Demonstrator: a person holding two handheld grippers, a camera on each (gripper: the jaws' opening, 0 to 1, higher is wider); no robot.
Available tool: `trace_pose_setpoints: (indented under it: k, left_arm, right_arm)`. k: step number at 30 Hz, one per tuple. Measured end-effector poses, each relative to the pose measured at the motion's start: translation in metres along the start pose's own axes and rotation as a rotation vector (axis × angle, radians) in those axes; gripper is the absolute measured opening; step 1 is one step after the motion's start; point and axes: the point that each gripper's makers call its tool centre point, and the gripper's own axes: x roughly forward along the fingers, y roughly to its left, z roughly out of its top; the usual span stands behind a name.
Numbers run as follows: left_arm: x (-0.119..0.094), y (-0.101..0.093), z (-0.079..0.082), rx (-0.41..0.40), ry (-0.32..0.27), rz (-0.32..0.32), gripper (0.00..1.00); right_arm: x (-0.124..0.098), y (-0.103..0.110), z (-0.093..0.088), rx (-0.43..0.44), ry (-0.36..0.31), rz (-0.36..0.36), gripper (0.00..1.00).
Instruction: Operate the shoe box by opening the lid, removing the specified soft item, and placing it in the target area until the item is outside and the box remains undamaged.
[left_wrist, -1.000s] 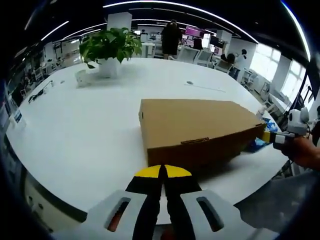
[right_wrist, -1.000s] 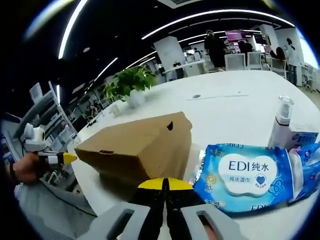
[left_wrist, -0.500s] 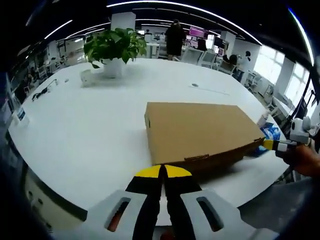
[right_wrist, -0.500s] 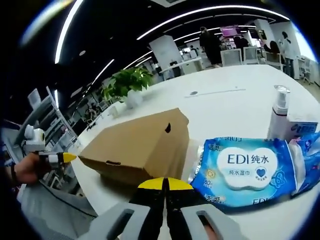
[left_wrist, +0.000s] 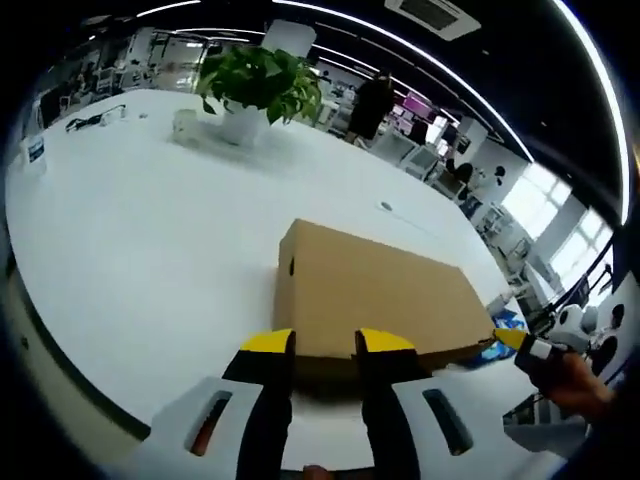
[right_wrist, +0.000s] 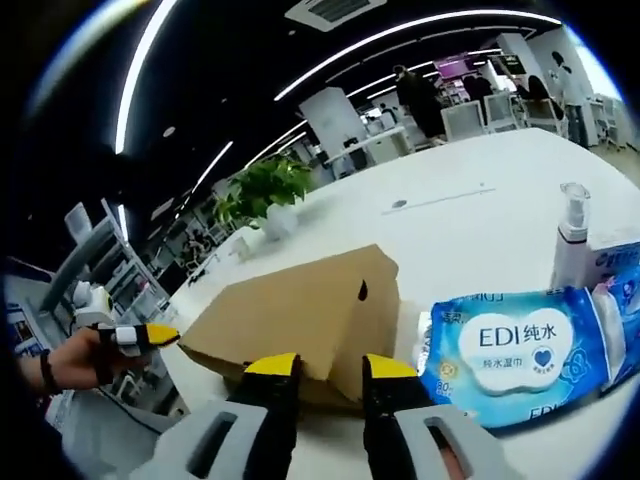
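While parted and empty, both tongs (left_wrist: 326, 343) (right_wrist: 330, 366) near shoe box (left_wrist: 385, 295).

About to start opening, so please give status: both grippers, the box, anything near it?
Left gripper open. Right gripper open. Shoe box lid closed. Wet-wipes pack beside it.

Room: open-plan office, dark ceiling (left_wrist: 560, 70).
Light: long curved strip lights (right_wrist: 400, 28) across the ceiling; a square ceiling vent (left_wrist: 436, 12) beside them.
Windows: bright panes (left_wrist: 545, 205) along the far side, in the left gripper view.
Table: large white round-edged table (left_wrist: 120, 250).
Plant: leafy potted plant (left_wrist: 258, 82) near the table's far edge.
Furniture: desks and chairs (right_wrist: 468, 118) beyond the table; shelving (right_wrist: 110, 275).
People: a dark-clothed standing person (left_wrist: 372, 100) in the background.
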Motion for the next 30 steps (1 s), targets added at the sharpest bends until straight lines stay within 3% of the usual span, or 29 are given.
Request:
trace_pose_setpoints:
  k: [5,8,11,13,17,20,22,23,25,26,30]
  left_arm:
    - [0.010,0.008,0.000,0.091,0.058,0.035,0.04]
    - [0.016,0.004,0.004,0.100,0.071,0.012,0.00]
    - [0.024,-0.004,0.006,0.153,0.094,-0.003,0.00]
    - [0.027,-0.003,0.012,0.202,0.097,0.020,0.00]
    - [0.027,-0.009,0.011,0.209,0.111,0.013,0.07]
    - [0.018,0.010,0.012,0.263,0.092,0.108,0.14]
    - [0.015,0.017,0.006,0.241,0.101,0.119,0.18]
    - [0.018,0.017,0.010,0.172,0.057,0.098,0.18]
    - [0.022,0.009,0.005,0.123,0.087,0.023,0.13]
    - [0.024,0.014,0.007,0.142,0.098,0.051,0.13]
    - [0.029,0.013,0.012,0.161,0.123,0.039,0.14]
  right_arm:
    - [0.006,-0.003,-0.006,0.023,0.006,-0.026,0.22]
    - [0.005,-0.001,-0.006,0.004,-0.001,-0.030,0.22]
    - [0.006,-0.002,-0.006,0.017,0.000,-0.040,0.22]
    - [0.006,-0.001,-0.005,0.018,0.002,-0.063,0.22]
    - [0.005,0.000,-0.005,0.018,-0.011,-0.093,0.21]
    - [0.004,-0.001,-0.007,0.026,-0.022,-0.095,0.21]
    - [0.003,-0.001,-0.007,0.026,-0.024,-0.094,0.21]
    - [0.003,-0.001,-0.007,0.023,-0.026,-0.095,0.21]
    - [0.003,-0.001,-0.007,0.024,-0.034,-0.096,0.21]
    - [0.004,-0.001,-0.007,0.029,-0.038,-0.099,0.21]
    - [0.005,-0.001,-0.006,0.023,-0.033,-0.102,0.21]
